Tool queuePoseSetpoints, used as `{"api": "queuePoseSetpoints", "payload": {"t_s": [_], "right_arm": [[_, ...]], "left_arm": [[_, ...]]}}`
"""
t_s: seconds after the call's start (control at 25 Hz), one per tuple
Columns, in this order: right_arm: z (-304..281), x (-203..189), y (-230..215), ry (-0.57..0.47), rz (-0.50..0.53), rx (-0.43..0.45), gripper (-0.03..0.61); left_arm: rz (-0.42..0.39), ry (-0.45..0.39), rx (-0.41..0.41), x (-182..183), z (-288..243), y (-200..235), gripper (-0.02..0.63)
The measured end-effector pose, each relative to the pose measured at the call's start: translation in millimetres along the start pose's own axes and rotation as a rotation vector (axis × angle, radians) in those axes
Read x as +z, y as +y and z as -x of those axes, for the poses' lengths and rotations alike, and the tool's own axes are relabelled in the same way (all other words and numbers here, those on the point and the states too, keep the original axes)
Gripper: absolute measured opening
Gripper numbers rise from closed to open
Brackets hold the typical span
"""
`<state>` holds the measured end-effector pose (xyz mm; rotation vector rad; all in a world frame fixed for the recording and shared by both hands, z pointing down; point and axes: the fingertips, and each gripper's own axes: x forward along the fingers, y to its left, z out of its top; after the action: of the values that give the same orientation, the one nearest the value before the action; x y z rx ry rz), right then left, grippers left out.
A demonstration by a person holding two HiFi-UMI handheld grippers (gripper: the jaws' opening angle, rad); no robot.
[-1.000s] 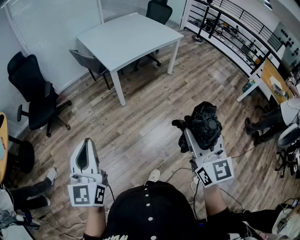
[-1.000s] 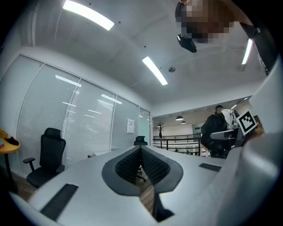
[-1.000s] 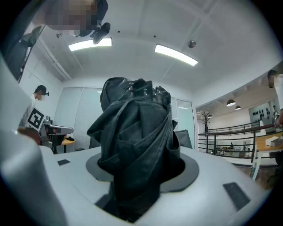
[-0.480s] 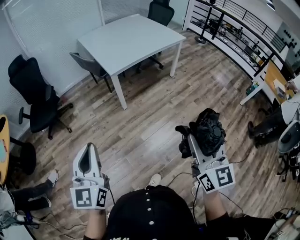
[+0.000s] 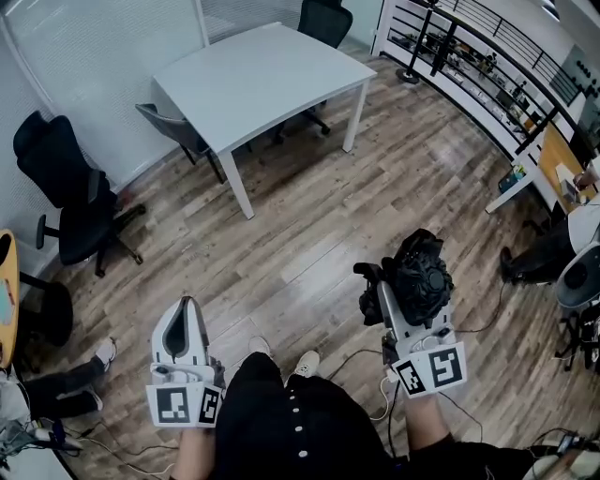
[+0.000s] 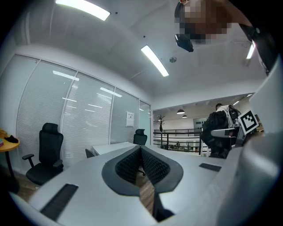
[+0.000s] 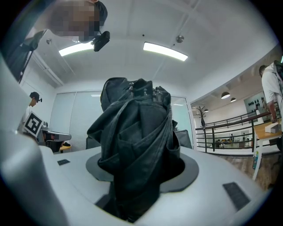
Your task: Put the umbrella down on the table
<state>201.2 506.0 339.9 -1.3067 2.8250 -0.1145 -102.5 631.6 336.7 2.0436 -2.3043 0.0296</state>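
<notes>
A folded black umbrella (image 5: 419, 274) stands upright between the jaws of my right gripper (image 5: 405, 298), which is shut on it; in the right gripper view the umbrella (image 7: 135, 145) fills the middle and hides the jaw tips. My left gripper (image 5: 182, 328) is at the lower left, its jaws closed together with nothing between them (image 6: 140, 164). The white table (image 5: 253, 80) stands far ahead across the wooden floor, well away from both grippers. In the left gripper view the table (image 6: 112, 148) shows small beyond the jaws.
Black office chairs (image 5: 66, 192) stand at the left, a grey chair (image 5: 178, 127) and another black chair (image 5: 323, 21) at the table. A railing with shelves (image 5: 469, 75) runs along the upper right. A desk (image 5: 548, 164) and seated people are at the right. Cables lie on the floor by my feet.
Both grippers have shifted down in the head view, and the table sits a little closer. The umbrella stays held in the right gripper. My feet now show, stepping forward.
</notes>
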Motion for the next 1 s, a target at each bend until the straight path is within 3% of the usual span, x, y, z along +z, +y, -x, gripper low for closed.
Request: {"api": "queuePoseSetpoints", "payload": {"t_s": [0.24,0.64,1.0], "right_arm": [[-23,-12,-14,0.031,-0.036,-0.008,0.262],[-80,14,-36,-0.005,-0.013,-0.041,0.262],[-136,19,-40,-0.001,-0.018,-0.055,0.262]], "left_arm": [[0.013,0.029,-0.028,-13,-38,3,0.015],[0.027,-0.044,-0.088,12,-117,20,0.015],[0.042,-0.056,-0.125,18,-175,45,0.015]]}}
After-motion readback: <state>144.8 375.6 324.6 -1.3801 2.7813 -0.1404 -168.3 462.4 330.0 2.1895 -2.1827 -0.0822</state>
